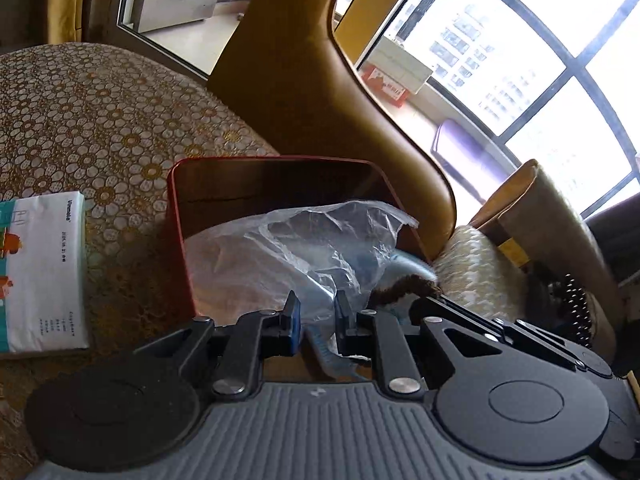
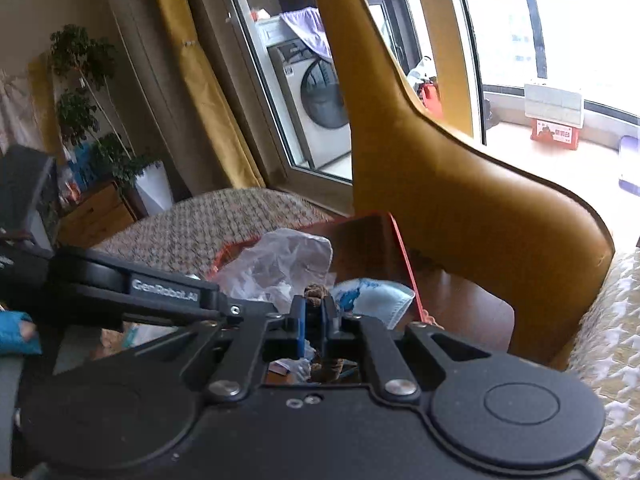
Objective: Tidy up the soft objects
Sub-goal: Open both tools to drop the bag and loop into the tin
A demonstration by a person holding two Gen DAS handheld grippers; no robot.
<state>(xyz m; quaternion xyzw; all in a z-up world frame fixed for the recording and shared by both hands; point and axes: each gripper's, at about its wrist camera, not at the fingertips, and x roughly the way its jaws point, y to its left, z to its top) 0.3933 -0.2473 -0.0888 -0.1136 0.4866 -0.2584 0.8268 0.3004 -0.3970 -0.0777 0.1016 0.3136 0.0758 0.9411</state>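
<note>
We've got the left gripper [image 1: 316, 320] pinching a striped blue cloth [image 1: 320, 346] and the right gripper [image 2: 314, 320] clamped on a brown fuzzy piece [image 2: 316, 294], both just short of the red box [image 1: 178, 216] ahead.

Both wrist views close, angled down, sharing red box [image 1: 178, 216] [image 2: 404, 256]

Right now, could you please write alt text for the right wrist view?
The right gripper is shut on a brown fuzzy cloth over a red box holding a crumpled plastic bag. The left gripper reaches in from the left.
</note>
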